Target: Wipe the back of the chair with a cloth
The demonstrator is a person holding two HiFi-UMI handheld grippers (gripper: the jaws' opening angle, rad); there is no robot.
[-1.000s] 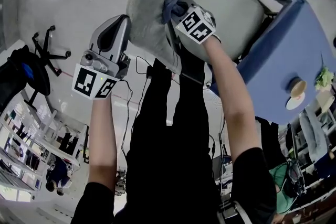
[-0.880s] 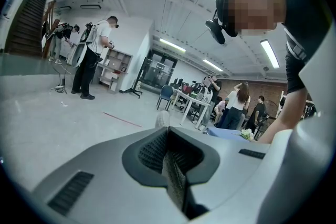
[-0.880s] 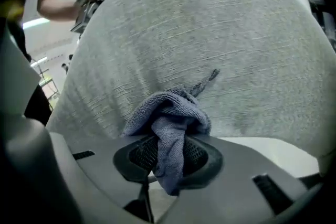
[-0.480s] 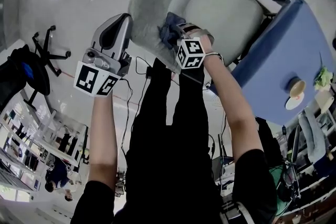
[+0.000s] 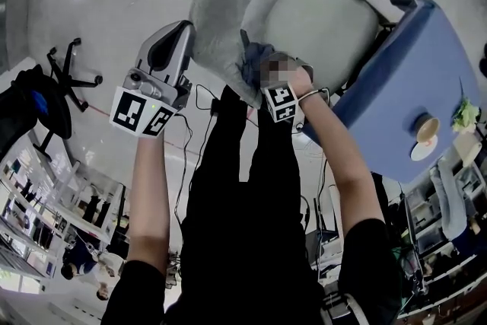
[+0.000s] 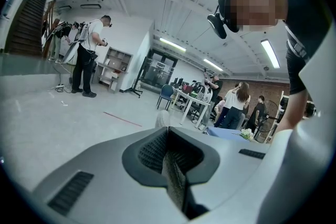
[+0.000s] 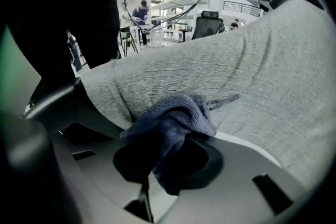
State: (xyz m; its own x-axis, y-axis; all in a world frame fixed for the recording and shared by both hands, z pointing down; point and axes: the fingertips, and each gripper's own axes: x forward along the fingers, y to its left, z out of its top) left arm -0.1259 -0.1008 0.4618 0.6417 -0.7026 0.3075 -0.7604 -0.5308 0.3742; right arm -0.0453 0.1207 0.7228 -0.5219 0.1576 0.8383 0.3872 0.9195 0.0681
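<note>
R tool pinching blue cloth | cloth bunched just ahead of its jaws, pressed on grey chair back | back's long curve runs ahead and left of R tool, stroke likely follows it | L tool pressed together, empty, left of back, farther from cloth

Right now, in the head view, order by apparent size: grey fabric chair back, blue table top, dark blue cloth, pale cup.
1. Grey fabric chair back and blue table top: too alike to rank.
2. Dark blue cloth, partly hidden.
3. Pale cup, smallest.
</note>
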